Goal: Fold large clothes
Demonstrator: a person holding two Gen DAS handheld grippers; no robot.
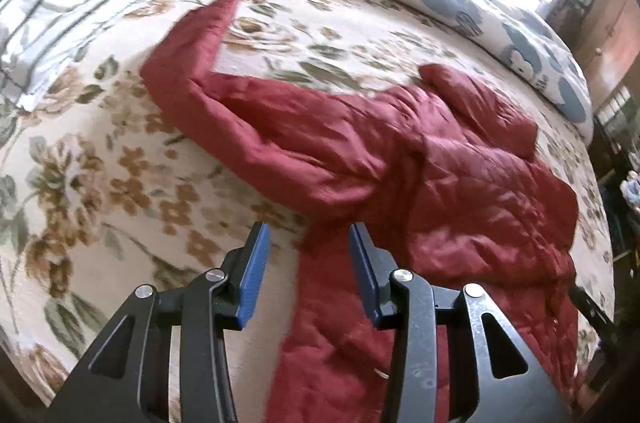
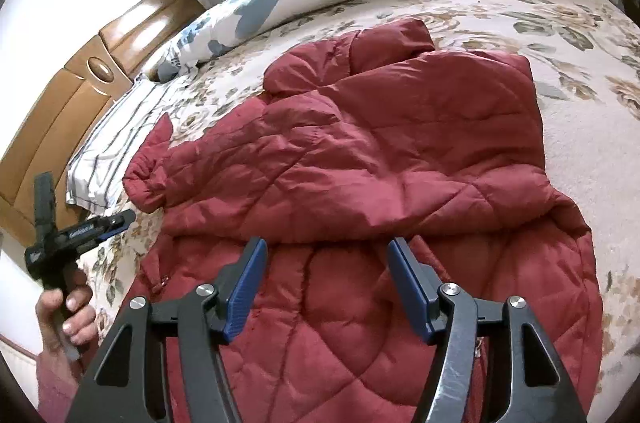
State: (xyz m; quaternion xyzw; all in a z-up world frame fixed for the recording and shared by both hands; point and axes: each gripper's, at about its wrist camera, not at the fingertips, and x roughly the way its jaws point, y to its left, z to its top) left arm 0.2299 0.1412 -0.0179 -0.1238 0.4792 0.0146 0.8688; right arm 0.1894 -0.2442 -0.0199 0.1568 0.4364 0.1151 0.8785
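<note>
Red quilted jacket (image 2: 360, 151) lies on bed (image 1: 120, 183), sleeve toward ten o'clock. Soft, bulky, slippery; grip hem or cuff. Left tongs (image 1: 308, 263) and right tongs (image 2: 324, 283) parted, empty.

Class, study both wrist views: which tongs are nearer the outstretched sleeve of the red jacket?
Left. The left tongs hang open by the jacket's edge, just below the sleeve. The right tongs hang open over the jacket's body, farther away.

Quilted, faintly glossy cloth jacket (image 2: 360, 151)
</note>
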